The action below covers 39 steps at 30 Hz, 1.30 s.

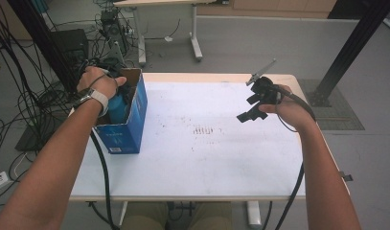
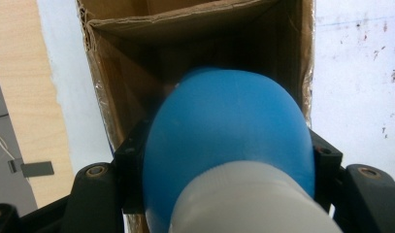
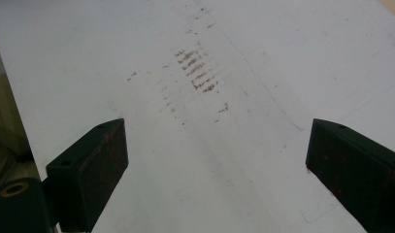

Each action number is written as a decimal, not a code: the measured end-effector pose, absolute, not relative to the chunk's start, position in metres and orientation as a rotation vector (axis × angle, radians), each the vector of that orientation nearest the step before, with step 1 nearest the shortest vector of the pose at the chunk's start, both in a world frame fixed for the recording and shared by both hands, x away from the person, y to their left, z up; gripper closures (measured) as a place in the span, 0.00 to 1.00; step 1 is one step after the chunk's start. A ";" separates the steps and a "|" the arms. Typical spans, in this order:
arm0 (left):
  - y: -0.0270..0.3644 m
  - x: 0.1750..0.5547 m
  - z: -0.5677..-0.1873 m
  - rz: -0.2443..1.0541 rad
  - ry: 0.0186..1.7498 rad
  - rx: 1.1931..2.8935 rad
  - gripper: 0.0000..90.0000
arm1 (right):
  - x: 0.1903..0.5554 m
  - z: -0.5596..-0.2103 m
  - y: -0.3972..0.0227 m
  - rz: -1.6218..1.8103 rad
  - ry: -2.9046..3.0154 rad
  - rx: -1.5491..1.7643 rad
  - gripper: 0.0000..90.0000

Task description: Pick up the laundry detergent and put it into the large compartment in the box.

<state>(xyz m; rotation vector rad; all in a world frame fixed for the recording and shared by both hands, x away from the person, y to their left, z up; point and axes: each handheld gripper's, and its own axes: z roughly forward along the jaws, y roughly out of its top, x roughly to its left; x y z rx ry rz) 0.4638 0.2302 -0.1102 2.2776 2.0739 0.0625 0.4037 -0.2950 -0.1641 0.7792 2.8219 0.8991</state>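
Observation:
A blue bottle point(image 2: 229, 136) with a white neck sits between my left gripper's point(image 2: 229, 160) black jaws, which are shut on its sides. The bottle hangs in the mouth of an open cardboard box point(image 2: 117, 24), brown inside. In the high view this box point(image 1: 130, 129) is blue outside and stands at the table's left edge. The bottle point(image 1: 117, 108) is partly down in it, under the person's left hand. My right gripper point(image 1: 248, 108) hovers over the right side of the table. Its jaws point(image 3: 217, 160) stand wide open with nothing between them.
The white table top point(image 1: 207, 163) carries a patch of reddish-brown smears point(image 1: 204, 130) near its middle, also visible ahead of the right jaws as smears point(image 3: 197, 73). Tangled cables point(image 1: 20, 100) lie on the floor left of the table. Black frame posts point(image 1: 350, 45) stand at the back right.

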 end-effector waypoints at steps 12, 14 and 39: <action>0.230 0.465 -0.122 0.057 2.069 2.283 0.42 | 0.404 -0.166 -0.296 0.894 2.824 0.785 0.09; 0.229 0.465 -0.124 0.056 2.071 2.287 0.42 | 0.404 -0.167 -0.297 0.899 2.822 0.789 0.09; 0.227 0.470 -0.147 0.044 2.081 2.322 0.42 | 0.401 -0.170 -0.302 0.898 2.821 0.811 0.09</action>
